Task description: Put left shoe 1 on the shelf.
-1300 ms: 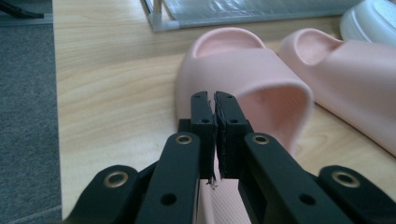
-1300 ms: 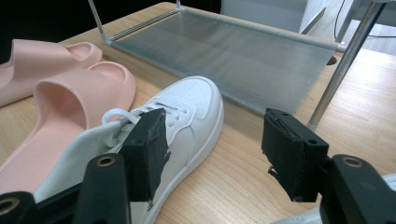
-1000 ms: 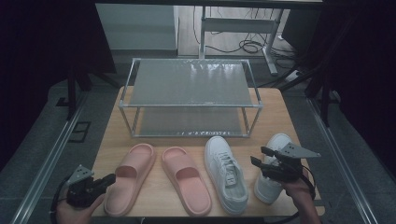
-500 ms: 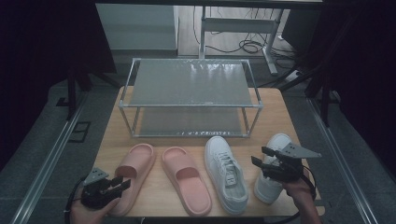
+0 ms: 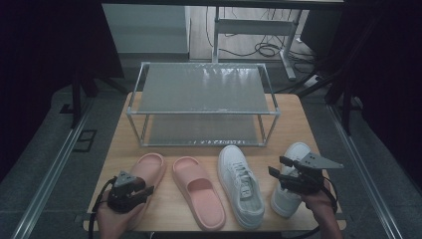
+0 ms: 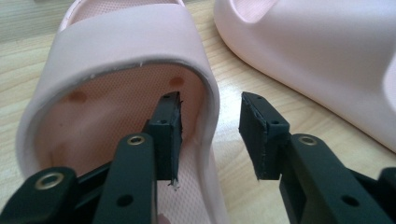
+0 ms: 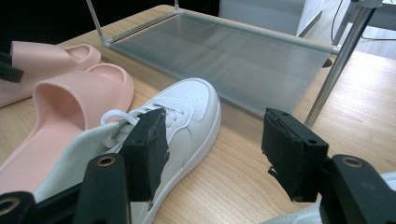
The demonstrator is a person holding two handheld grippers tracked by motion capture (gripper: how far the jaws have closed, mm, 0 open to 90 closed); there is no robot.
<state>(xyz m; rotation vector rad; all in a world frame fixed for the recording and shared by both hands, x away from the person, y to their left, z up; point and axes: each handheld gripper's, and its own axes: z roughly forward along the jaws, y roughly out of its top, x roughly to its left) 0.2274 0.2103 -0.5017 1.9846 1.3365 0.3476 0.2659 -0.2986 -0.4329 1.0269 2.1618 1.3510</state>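
Pink slipper (image 6: 116, 70), leftmost on the table (image 5: 298, 114): my left gripper (image 6: 210, 135) has just been opening, jaws spread astride its side wall, not pressing. My right gripper (image 7: 212, 154) hangs spread above the white sneakers (image 7: 182, 116).

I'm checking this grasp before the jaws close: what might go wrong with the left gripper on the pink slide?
The left gripper straddles only the thin side wall of the leftmost pink slide, with its jaws just opened; soft foam may fold or slip out. Lifted, the slide could tilt and bump the second pink slide close beside it.
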